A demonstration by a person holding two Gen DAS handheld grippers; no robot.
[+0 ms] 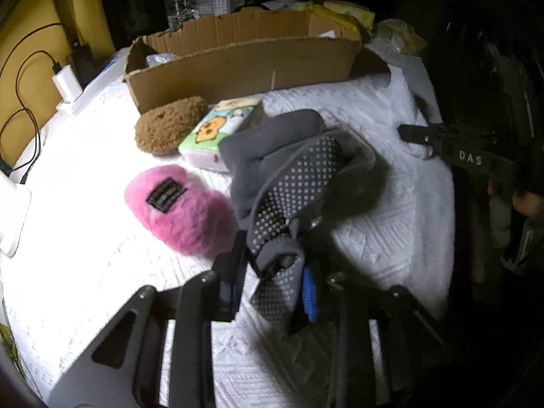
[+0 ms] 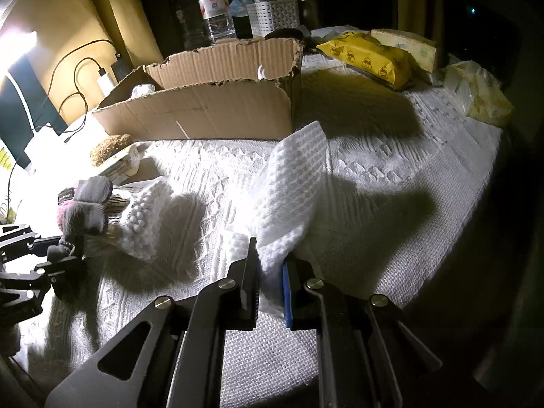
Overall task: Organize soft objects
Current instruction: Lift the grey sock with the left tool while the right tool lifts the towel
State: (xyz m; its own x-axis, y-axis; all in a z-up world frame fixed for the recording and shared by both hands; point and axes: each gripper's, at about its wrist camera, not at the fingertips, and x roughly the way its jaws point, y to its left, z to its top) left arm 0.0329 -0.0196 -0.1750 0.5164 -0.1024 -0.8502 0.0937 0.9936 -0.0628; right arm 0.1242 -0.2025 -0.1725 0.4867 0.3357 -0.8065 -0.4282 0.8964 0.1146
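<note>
In the left wrist view my left gripper (image 1: pixel 272 267) is shut on a grey sock (image 1: pixel 282 170) with white grip dots, which drapes forward over the white bed cover. A pink fluffy slipper (image 1: pixel 183 207) lies just left of it. Beyond that are a brown fuzzy item (image 1: pixel 170 125) and a cartoon tissue pack (image 1: pixel 221 129). In the right wrist view my right gripper (image 2: pixel 268 272) is shut on a white waffle cloth (image 2: pixel 295 187) that stands up from the pads. The left gripper (image 2: pixel 51 248) with the grey sock (image 2: pixel 85 210) shows at the far left, beside a white bobbled knit piece (image 2: pixel 146 224).
An open cardboard box (image 2: pixel 204 115) sits at the back of the bed. Behind it stand a water bottle (image 2: pixel 216 6) and a white basket (image 2: pixel 272 17). A yellow wipes pack (image 2: pixel 370 57) and a plastic bag (image 2: pixel 476 95) lie back right. Chargers and cables (image 1: pixel 66 83) run along the left wall.
</note>
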